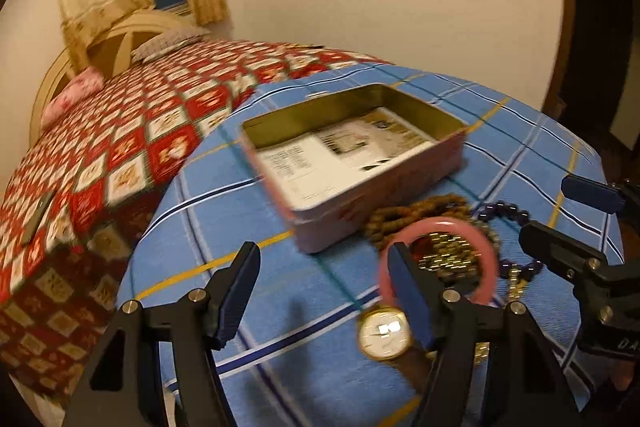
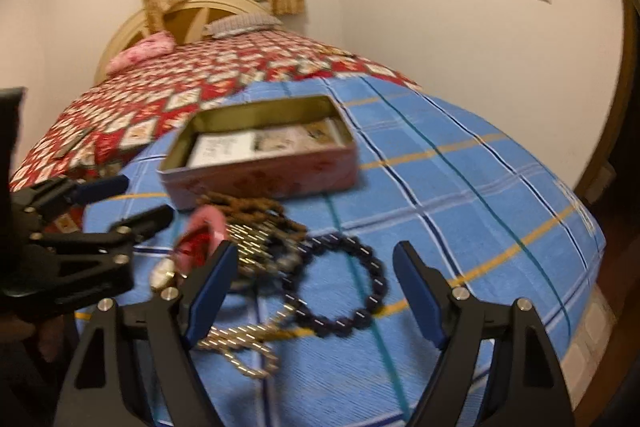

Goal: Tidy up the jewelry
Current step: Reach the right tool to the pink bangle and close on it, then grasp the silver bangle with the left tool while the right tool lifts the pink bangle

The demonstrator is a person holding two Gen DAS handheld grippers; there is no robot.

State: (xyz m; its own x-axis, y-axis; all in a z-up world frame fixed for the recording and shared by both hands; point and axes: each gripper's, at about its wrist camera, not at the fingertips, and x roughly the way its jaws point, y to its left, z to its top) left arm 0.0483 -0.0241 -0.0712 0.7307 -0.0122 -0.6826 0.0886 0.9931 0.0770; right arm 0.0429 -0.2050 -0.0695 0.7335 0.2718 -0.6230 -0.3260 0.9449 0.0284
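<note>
Both grippers, left (image 1: pixel 320 291) and right (image 2: pixel 316 291), hovered with jaws wide, holding nothing. The jewelry pile (image 2: pixel 256 247) lay near the desk's front edge, beside the open tin (image 2: pixel 260 163). Best to isolate one piece, perhaps the dark bead bracelet (image 2: pixel 340 287), before pinching.

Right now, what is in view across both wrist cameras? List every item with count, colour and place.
Open metal tin: one, pink outside, gold inside, on the blue plaid cloth.
Printed paper: white, lying inside the tin.
Pink bangle: one, near the tin.
Brown bead string: one, against the tin.
Dark bead bracelet: one, on the cloth.
Gold chain: one, nearest the camera.
Gold wristwatch: one, white dial, brown strap.
Bed: red-and-white quilt, behind.
Left gripper: open.
Right gripper: open.
</note>
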